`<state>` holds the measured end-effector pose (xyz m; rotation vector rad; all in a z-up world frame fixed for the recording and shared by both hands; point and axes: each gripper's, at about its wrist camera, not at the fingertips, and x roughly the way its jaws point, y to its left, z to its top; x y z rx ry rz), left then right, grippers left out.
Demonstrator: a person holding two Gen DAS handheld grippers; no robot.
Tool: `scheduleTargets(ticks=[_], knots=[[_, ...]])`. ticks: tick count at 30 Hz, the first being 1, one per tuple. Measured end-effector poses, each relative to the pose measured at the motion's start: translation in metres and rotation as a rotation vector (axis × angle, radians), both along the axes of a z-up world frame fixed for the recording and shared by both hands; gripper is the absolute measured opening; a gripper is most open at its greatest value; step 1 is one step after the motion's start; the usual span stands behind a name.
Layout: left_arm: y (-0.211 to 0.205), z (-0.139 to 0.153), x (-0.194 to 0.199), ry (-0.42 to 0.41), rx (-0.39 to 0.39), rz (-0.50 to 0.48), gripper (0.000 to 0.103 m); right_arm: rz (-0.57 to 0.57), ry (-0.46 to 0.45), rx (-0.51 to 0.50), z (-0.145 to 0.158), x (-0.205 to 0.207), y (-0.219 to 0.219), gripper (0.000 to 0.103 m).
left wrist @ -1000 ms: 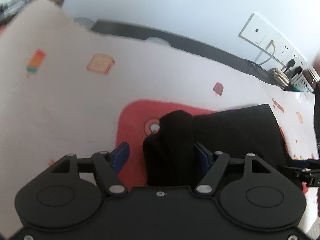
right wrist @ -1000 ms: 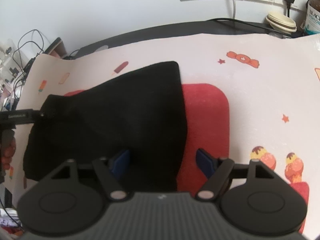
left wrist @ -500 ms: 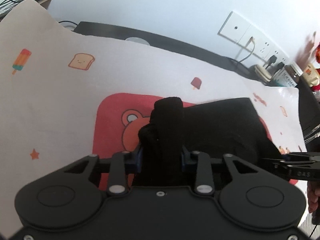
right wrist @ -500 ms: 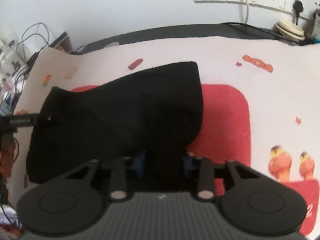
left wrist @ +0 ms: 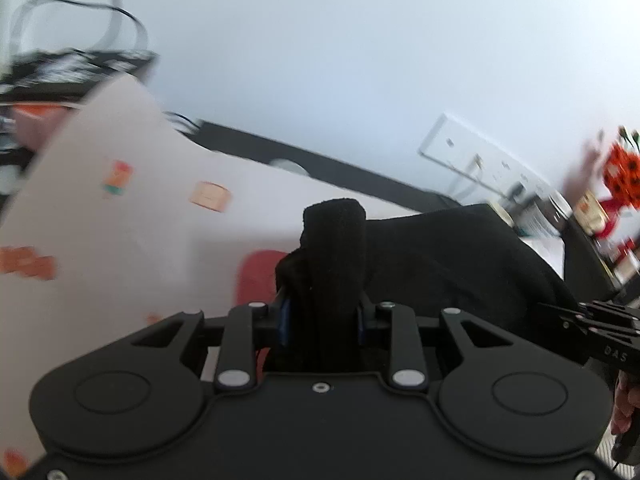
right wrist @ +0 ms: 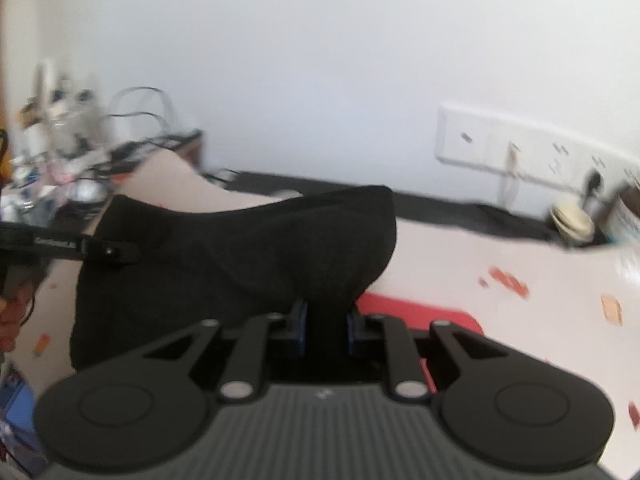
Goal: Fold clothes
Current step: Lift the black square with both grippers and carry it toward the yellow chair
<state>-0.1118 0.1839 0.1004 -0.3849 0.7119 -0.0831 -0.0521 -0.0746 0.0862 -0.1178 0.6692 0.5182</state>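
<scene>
Here, left gripper [left wrist: 322,320], right gripper [right wrist: 325,332], both clamping black garment [right wrist: 240,256]

You had one garment in play: a black, soft knitted cloth [left wrist: 452,264], thick and matte, with no print on it. It hung off the surface at two gathered spots and sagged between them in a broad, smooth drape. In the left wrist view, one bunched edge stood up as a rounded, rolled column [left wrist: 336,240], nearly upright, with the rest spreading off to the right. In the right wrist view, the cloth [right wrist: 224,256] narrowed into a pinched neck at lower centre and widened leftward into a long, curved sheet whose top edge ran almost level. Its lower left part hung down in loose folds.
</scene>
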Motion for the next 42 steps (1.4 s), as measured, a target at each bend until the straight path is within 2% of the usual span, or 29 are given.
scheduleTargets(ticks=[3,9,11,21,26,32,36,42], knots=[[0.009,0.014,-0.045,-0.026,0.022,0.137,0.029,0.127,-0.040,0.023,0.007,-0.007,0.010,0.017],[0.019,0.031,-0.155,-0.032,0.064,0.425,0.029,0.402,-0.048,0.080,0.019,-0.023,0.046,0.017],[0.027,0.033,-0.198,-0.024,0.054,0.531,0.029,0.490,-0.051,0.093,0.024,-0.036,0.064,0.017],[0.091,0.050,-0.387,-0.037,0.047,0.980,0.029,0.932,-0.062,0.111,0.046,-0.156,0.206,0.016],[0.137,0.046,-0.478,-0.038,0.036,1.144,0.029,1.083,-0.058,0.102,0.052,-0.230,0.293,0.016],[0.197,0.042,-0.568,-0.014,0.037,1.306,0.029,1.199,-0.037,0.084,0.053,-0.318,0.396,0.016],[0.238,0.037,-0.618,0.000,0.045,1.379,0.029,1.260,-0.042,0.081,0.052,-0.370,0.452,0.016],[0.294,0.025,-0.662,0.029,0.044,1.467,0.029,1.352,-0.063,0.045,0.047,-0.431,0.521,0.016]])
